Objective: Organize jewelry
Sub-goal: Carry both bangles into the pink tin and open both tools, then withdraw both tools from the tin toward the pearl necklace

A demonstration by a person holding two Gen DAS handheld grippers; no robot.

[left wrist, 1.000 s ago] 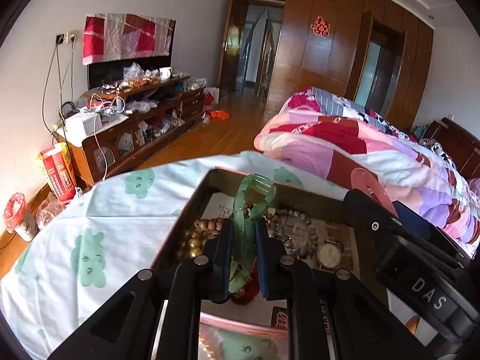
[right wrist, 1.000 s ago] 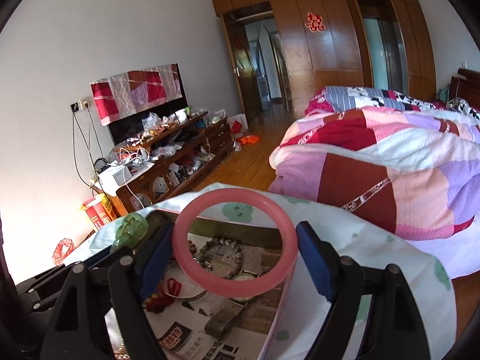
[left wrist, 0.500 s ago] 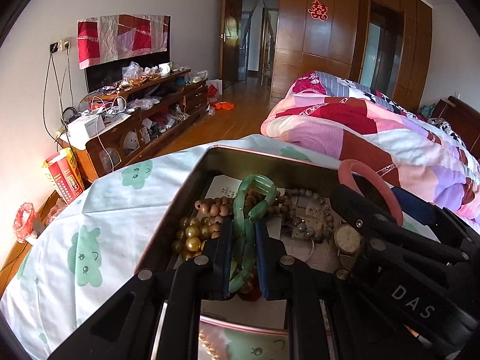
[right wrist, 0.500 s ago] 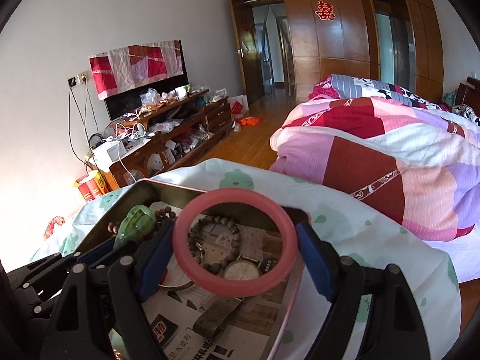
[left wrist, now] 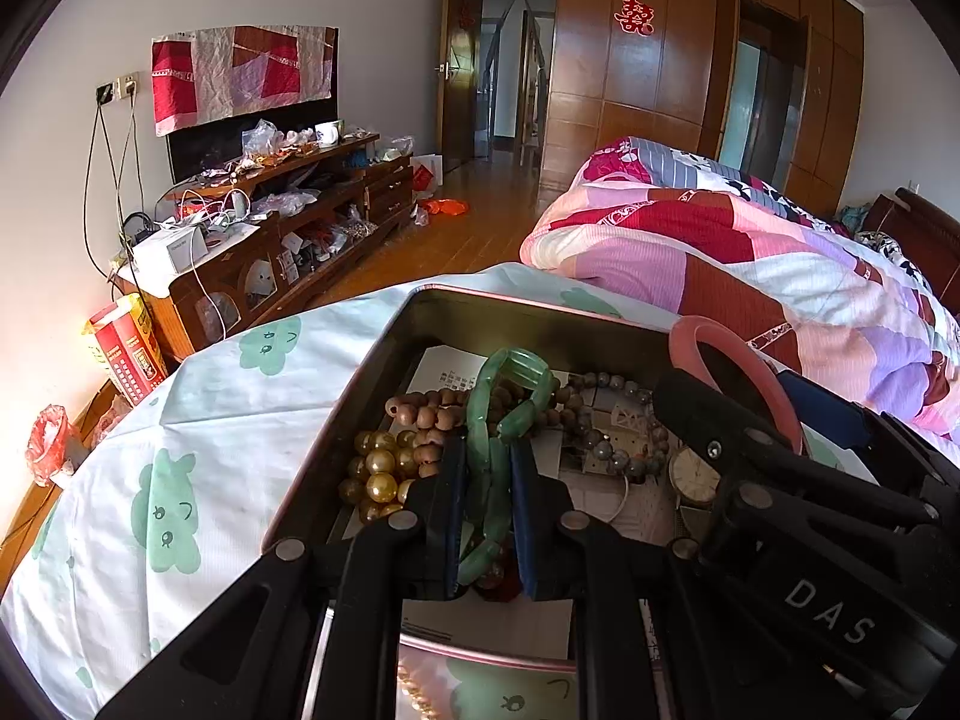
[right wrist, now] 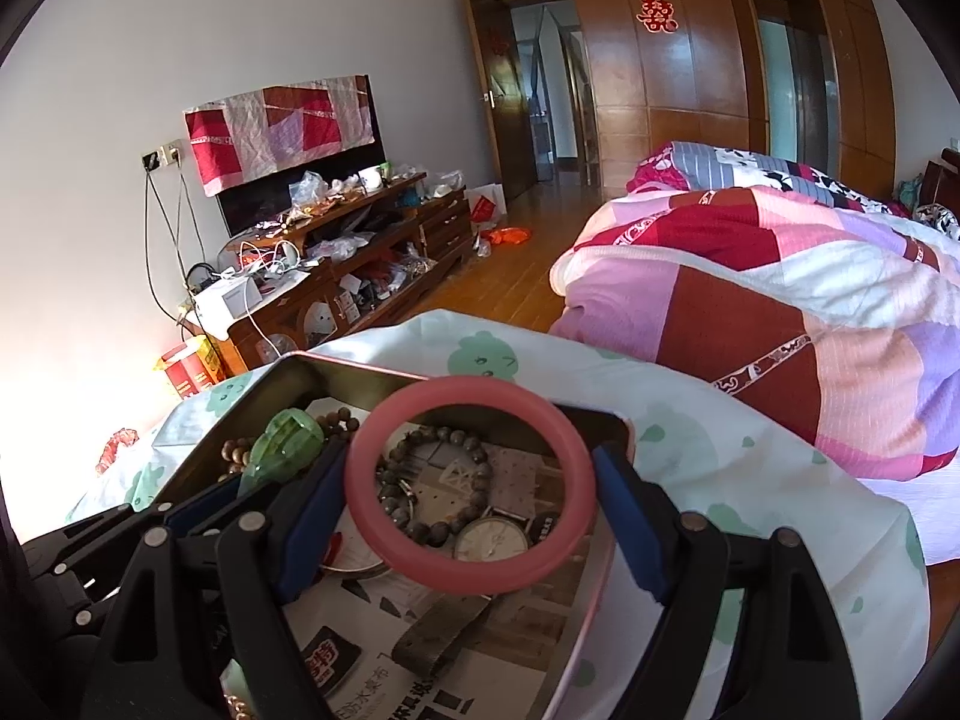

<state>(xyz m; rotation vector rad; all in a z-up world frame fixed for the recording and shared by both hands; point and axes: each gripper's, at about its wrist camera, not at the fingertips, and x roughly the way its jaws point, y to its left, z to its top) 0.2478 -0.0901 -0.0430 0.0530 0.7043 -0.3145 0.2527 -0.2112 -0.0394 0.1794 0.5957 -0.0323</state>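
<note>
Item: one shallow metal tin with a pink rim (left wrist: 384, 354), newspaper-lined, set on my white bedsheet with green cartoon prints (left wrist: 198, 420), its far edge toward the patchwork quilt (left wrist: 720, 252). Contents as I saw them: a strand of round gold beads (left wrist: 375, 474) against the left wall; a string of brown wooden beads (left wrist: 429, 414) just beyond it; a dark grey stone-bead bracelet (right wrist: 444, 480) near the middle; a round-faced wristwatch (right wrist: 492, 543) with a grey woven strap (right wrist: 441, 624) toward the near right. In my left gripper (left wrist: 489, 498), fingers clamped on it: a translucent green link bracelet (left wrist: 501, 420), upper loop standing free above the tips, lower end hanging over the tin's near left part. In my right gripper (right wrist: 471, 486), jaws spread wide and pressing its outer rim from both sides: a smooth rigid pink bangle (right wrist: 471, 483), held flat-on to the lens above the tin's right half. Both pieces were airborne, not yet laid down. Hazards, in my judgement: the bangle was held only at two points on a slick curve and could pop out and roll off the sheet; the green links could snag the wooden beads on release; my two grippers sat close together and could knock.
</note>
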